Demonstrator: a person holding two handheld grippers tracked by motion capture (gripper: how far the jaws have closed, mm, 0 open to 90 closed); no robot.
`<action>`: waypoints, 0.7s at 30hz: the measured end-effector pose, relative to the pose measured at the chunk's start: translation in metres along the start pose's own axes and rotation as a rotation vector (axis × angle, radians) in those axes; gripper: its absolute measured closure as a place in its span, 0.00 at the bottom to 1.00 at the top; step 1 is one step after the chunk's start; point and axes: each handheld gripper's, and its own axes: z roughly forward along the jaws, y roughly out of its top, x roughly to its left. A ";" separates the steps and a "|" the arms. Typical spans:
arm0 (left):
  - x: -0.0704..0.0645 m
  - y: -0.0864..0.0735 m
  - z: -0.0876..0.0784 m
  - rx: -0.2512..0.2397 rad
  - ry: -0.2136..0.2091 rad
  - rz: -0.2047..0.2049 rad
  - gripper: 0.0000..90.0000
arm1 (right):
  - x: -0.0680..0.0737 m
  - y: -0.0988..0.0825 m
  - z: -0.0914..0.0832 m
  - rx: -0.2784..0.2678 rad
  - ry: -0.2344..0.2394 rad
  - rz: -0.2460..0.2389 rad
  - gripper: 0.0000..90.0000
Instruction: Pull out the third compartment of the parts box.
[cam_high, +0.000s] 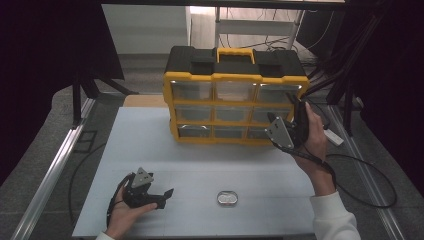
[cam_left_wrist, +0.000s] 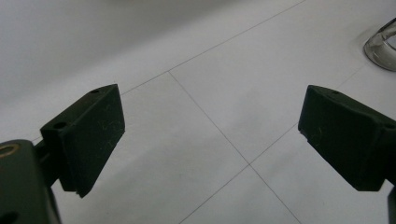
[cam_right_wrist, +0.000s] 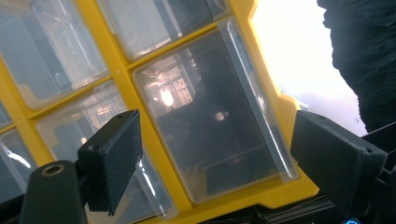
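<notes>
A yellow and black organizer cabinet (cam_high: 235, 77) with clear drawers stands at the back of the white table (cam_high: 150, 145). My right gripper (cam_high: 283, 112) is raised in front of the cabinet's right column, open and holding nothing. In the right gripper view its jaws (cam_right_wrist: 219, 144) frame a clear corner drawer (cam_right_wrist: 210, 116) at close range without touching it. My left gripper (cam_high: 165, 198) rests low at the table's front left, open and empty. A small shiny oval metal tin (cam_high: 228, 198) lies to its right. The tin's rim (cam_left_wrist: 383, 46) also appears beyond the open left gripper (cam_left_wrist: 212, 126).
Cables trail from both grippers across the table's sides. Metal frame rails (cam_high: 55, 165) run along both table edges. Dark curtains and stand legs surround the table, and a white shelf unit (cam_high: 260, 25) stands behind the cabinet.
</notes>
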 end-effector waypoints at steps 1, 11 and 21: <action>0.000 0.000 0.000 -0.001 0.000 0.000 0.09 | 0.000 0.001 0.001 -0.002 -0.003 -0.002 0.18; 0.000 0.000 -0.001 0.000 0.005 -0.002 0.09 | -0.002 0.007 0.008 -0.015 -0.009 -0.010 0.19; 0.001 -0.001 -0.001 0.000 0.009 -0.008 0.09 | -0.006 0.006 0.014 -0.005 -0.018 -0.010 0.20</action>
